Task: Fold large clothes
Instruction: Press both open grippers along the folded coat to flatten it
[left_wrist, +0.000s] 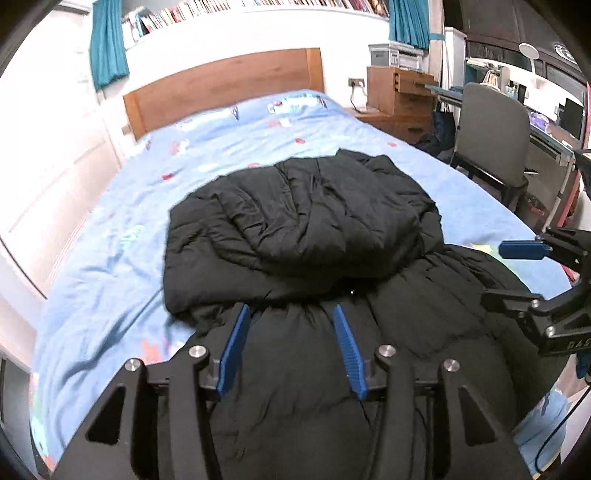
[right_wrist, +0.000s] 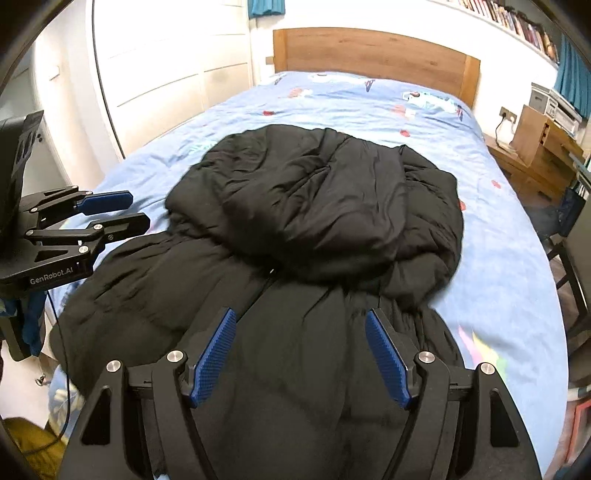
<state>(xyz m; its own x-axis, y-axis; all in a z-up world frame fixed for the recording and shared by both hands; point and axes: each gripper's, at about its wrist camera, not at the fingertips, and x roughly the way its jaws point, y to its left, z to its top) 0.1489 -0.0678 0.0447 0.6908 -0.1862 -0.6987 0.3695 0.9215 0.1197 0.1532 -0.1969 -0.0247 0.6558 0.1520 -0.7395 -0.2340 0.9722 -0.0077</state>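
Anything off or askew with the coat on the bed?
The black puffer coat is bunched: its far part is heaped back over the near part in a rumpled mound on the blue bed cover, not flat. Left hand-held gripper and right hand-held gripper are open, holding nothing.

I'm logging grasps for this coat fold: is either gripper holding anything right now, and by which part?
Nothing is held. The left gripper and right gripper are both open above the black jacket, with no fabric between their fingers.

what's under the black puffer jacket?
The black puffer jacket lies on the blue patterned bedsheet, its far part folded back over its near part. Anything beneath it is covered; both grippers are open, empty.
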